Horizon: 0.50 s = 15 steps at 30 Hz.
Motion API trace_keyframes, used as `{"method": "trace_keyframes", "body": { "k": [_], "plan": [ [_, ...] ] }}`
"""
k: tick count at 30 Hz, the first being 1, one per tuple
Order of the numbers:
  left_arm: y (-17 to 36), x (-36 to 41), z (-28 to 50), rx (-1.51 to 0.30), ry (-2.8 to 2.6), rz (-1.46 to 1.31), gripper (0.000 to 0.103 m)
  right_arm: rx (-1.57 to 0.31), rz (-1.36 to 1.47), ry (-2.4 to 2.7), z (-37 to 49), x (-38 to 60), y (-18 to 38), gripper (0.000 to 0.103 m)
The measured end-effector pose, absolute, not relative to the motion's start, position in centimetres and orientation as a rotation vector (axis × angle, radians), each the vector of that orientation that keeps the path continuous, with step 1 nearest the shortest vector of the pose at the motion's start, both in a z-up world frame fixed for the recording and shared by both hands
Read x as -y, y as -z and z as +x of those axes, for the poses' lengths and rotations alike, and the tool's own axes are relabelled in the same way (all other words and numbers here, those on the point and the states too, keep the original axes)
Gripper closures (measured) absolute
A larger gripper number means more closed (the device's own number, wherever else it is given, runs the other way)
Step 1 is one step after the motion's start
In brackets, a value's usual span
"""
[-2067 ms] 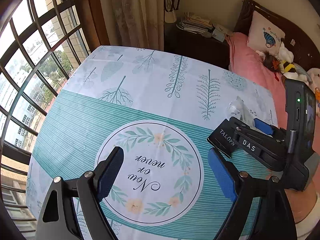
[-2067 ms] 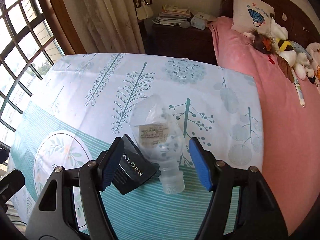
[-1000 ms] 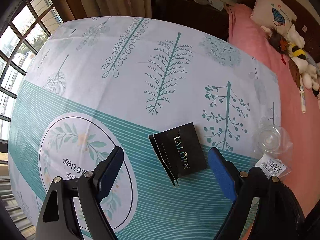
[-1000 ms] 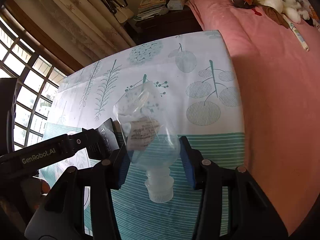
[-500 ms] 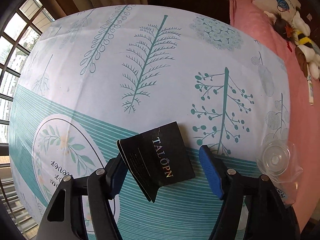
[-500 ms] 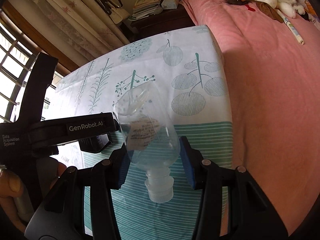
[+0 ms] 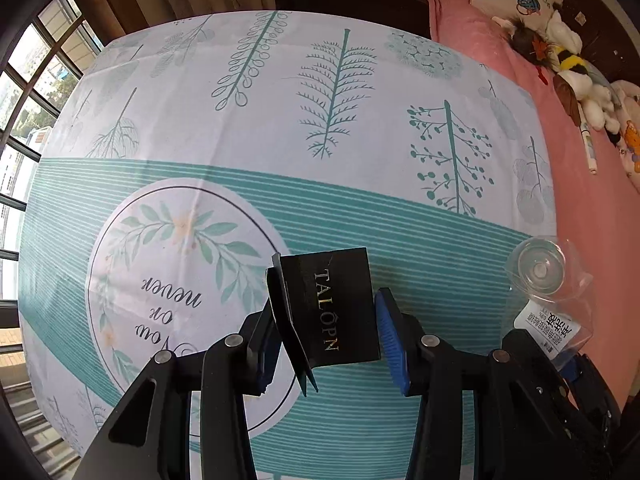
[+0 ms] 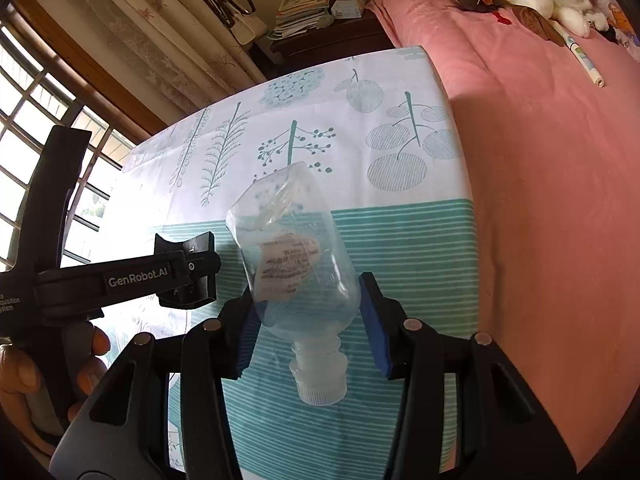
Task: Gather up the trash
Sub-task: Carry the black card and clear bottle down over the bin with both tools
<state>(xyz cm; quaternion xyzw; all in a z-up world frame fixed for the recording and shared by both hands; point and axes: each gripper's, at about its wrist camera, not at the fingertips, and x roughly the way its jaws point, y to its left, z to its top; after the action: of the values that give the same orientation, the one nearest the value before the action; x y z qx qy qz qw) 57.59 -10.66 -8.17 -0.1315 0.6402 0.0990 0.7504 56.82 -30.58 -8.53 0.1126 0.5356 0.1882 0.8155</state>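
We have the left gripper (image 7: 326, 332) clamped on the black box (image 7: 334, 308), pads on its two side faces, lifted above the table (image 7: 280, 120). It looks like light, thin card, so we judge it would crush easily. Our right gripper (image 8: 308, 320) is closed on the clear bottle (image 8: 296, 256) at its wide body, cap toward us; empty, thin, slippery plastic, best held at the shoulder

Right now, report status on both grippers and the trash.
Left gripper shut on black TALOPN cardboard box. Right gripper shut on clear crumpled plastic bottle. Nothing blocking either.
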Motion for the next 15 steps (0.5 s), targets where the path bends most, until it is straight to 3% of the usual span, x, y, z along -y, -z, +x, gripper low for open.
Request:
{"method": "trace_keyframes", "body": {
  "k": [15],
  "plan": [
    [0.7,3.8,36.5,-1.307,-0.056,-0.166,0.058,-1.158,0.247,-0.409,40.6,25.3,5.0,0.060]
  ]
}}
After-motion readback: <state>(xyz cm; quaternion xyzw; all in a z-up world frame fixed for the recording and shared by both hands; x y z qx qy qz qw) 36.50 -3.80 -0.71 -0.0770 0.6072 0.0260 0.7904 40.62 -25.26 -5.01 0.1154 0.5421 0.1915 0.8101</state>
